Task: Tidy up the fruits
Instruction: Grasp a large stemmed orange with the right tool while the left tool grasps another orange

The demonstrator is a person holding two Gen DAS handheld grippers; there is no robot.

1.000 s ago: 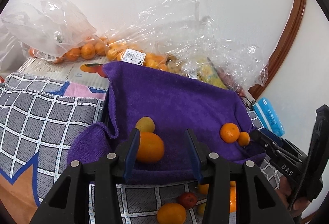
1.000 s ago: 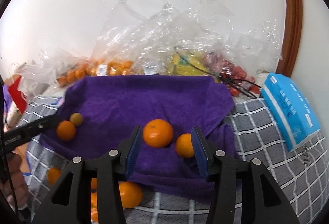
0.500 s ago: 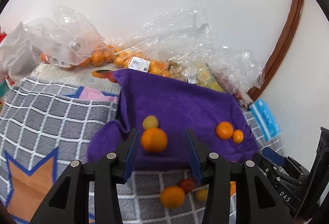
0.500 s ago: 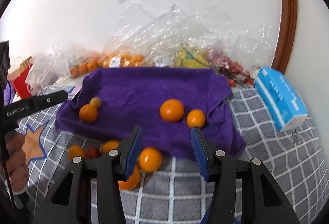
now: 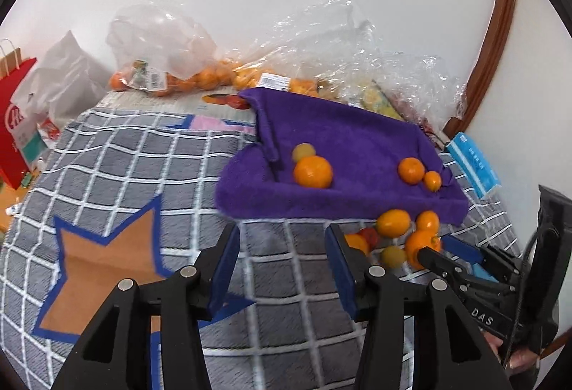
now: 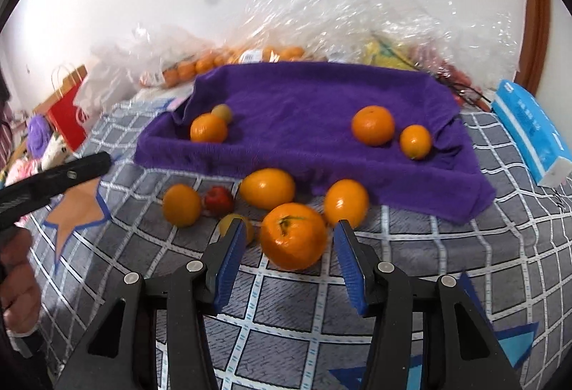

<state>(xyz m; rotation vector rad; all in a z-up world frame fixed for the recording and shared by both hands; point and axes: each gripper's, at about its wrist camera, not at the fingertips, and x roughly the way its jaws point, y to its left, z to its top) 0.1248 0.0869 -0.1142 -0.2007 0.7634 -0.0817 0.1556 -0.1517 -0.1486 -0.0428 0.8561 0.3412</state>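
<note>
Both hand-held grippers backed off the purple towel [image 6: 304,96], jaws opening, empty; big orange's [image 6: 293,236] stem faces up.

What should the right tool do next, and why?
Probably ease forward and close on the big orange. It lies on the checked blanket, off the purple towel, just ahead of the right tool, whose jaws are opening with nothing held.

Four fruits lie on the purple towel [image 6: 304,96]: three oranges [image 6: 373,125] and one small yellowish fruit [image 6: 222,111]. Six more lie on the checked blanket [image 6: 447,247] below it: four oranges [image 6: 293,236], one red fruit [image 6: 218,200] and one yellowish fruit [image 6: 232,223]. One blue tissue pack [image 6: 531,128] and one red paper bag [image 6: 68,111] are in view. The bagged oranges [image 5: 186,80] are too many to count.
</note>
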